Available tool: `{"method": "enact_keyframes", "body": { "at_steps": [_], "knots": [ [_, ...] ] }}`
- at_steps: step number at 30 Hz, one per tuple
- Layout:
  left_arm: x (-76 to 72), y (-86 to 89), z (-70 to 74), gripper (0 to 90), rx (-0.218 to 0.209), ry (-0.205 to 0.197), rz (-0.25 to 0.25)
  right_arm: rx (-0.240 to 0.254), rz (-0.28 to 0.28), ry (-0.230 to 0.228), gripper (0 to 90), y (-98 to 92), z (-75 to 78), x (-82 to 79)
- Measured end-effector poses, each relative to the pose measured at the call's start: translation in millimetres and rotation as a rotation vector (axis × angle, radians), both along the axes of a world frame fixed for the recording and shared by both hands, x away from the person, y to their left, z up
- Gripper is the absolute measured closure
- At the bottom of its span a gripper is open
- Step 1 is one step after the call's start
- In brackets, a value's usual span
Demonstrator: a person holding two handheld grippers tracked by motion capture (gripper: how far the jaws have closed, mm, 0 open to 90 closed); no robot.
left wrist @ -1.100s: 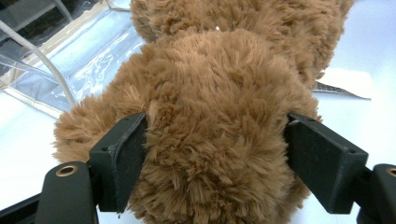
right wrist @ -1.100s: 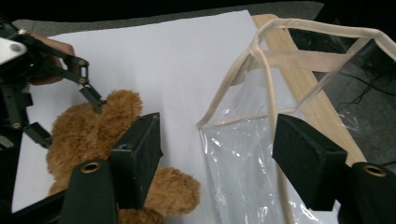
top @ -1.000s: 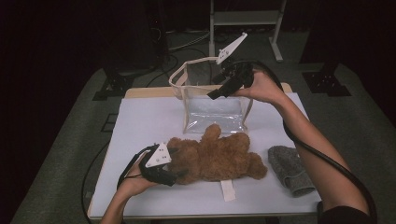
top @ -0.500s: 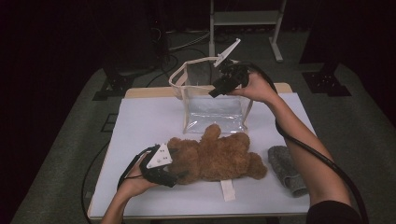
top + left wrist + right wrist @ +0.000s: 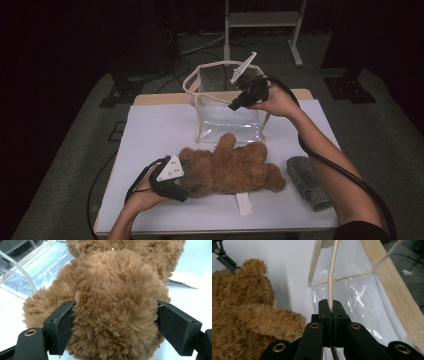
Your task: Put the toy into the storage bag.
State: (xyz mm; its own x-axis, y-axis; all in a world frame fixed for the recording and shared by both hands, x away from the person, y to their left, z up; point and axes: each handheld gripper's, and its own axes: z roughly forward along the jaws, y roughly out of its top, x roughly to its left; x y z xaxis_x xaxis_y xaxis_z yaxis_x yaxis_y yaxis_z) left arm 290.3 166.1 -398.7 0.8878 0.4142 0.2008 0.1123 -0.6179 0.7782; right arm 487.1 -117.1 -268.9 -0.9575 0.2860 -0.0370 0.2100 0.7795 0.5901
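Teddy bear (image 5: 231,169): lying flat across the near half of the white table (image 5: 150,130), head toward the left, brown and fluffy, just in front of the clear bag.
Left gripper (image 5: 184,190): down low at the bear's head, jaws spread wide, one on each side of the head; in the left gripper view both pads pressing into the fur, head (image 5: 112,307) squeezed between them.
Left hand (image 5: 145,192): resting on the table near the front edge, wrapped around the tool.
Clear bag (image 5: 225,117): standing upright at the far middle of the table, mouth open, cream trim along the edges, touching the bear's raised paw or very nearly.
Bag handle (image 5: 331,280): thin cream strap, running up from between the right jaws.
Right gripper (image 5: 235,105): up at the bag's rim on the right side, jaws just closed, now pressed together and pinching the strap, seen clearly in the right gripper view (image 5: 329,311).
Right hand (image 5: 277,100): held above the bag's right corner, forearm stretching back across the table.
Grey cloth (image 5: 307,182): lying on the right side of the table, apart from the bear's feet.
White tag (image 5: 244,204): flat on the table at the bear's near side.
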Motion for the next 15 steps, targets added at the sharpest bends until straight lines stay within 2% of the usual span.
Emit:
{"method": "enact_keyframes", "body": {
  "at_steps": [13, 15],
  "knots": [
    [-2.4, 0.4, 0.0, 17.7, -0.001, 0.004, 0.002, 0.010, 0.072, 0.021, 87.3, -7.9, 1.8, -33.0],
    [-2.2, 0.2, 0.1, 17.7, 0.000, 0.003, 0.004, 0.008, 0.069, 0.020, 87.2, -8.6, 0.8, -35.7]
  ]
}}
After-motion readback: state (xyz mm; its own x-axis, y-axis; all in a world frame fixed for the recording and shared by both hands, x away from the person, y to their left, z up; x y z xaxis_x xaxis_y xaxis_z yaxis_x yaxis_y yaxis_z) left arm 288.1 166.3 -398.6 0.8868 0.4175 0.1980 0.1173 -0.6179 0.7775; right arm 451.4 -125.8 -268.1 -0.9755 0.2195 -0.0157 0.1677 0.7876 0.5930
